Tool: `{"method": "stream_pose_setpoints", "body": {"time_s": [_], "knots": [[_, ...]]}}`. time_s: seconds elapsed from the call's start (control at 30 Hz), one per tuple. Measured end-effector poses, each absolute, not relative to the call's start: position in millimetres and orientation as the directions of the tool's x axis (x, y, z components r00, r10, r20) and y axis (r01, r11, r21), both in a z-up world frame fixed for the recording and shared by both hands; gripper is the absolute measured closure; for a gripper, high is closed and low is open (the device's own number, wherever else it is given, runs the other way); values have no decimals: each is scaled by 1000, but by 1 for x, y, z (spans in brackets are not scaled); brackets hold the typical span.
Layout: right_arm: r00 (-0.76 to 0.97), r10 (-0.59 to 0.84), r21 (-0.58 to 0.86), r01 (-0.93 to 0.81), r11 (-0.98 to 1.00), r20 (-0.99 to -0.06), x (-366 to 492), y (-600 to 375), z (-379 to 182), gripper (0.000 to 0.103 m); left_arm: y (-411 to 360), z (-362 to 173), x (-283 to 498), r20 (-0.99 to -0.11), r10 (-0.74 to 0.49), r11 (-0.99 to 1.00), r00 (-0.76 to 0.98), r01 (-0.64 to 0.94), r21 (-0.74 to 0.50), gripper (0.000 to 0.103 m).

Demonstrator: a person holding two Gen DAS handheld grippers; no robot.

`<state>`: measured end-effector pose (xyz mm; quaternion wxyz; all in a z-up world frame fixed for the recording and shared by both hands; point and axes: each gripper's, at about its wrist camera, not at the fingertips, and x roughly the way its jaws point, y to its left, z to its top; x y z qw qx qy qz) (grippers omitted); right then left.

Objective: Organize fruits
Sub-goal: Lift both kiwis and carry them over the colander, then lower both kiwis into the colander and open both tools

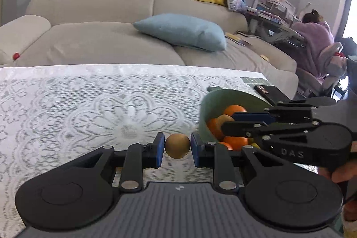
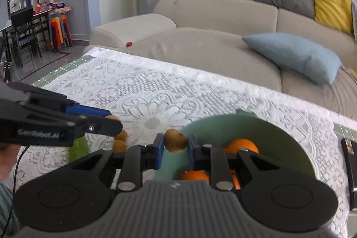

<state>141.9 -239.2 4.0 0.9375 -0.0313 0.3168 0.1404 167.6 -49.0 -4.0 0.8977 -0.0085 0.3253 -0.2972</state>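
My left gripper (image 1: 177,146) is shut on a small round brown fruit (image 1: 177,145), held above the lace tablecloth just left of the green bowl (image 1: 208,104). The bowl holds several oranges (image 1: 234,110). My right gripper (image 2: 175,144) is shut on another small brown fruit (image 2: 175,140) over the near left rim of the green bowl (image 2: 279,135), with oranges (image 2: 242,145) inside. In the right wrist view the left gripper (image 2: 111,119) comes in from the left, above two more brown fruits (image 2: 120,142) that lie on the cloth.
A white lace tablecloth (image 1: 89,104) covers the green-tiled table. A black flat object (image 2: 349,162) lies at the table's right edge. A green patch (image 2: 77,147) lies on the cloth near the loose fruits. A beige sofa (image 1: 100,41) with cushions stands behind the table.
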Motion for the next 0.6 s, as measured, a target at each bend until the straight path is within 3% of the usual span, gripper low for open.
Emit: {"method": "stream_pose_setpoints", "body": {"time_s": [0.3, 0.6], "knots": [[721, 229, 75, -240, 968, -654, 149, -275, -3, 84, -79, 1, 164, -555, -597, 783, 580, 572, -244, 75], [652, 225, 77, -247, 966, -725, 155, -283, -20, 84, -114, 5, 175, -608, -584, 768, 538, 609, -199, 75]]}}
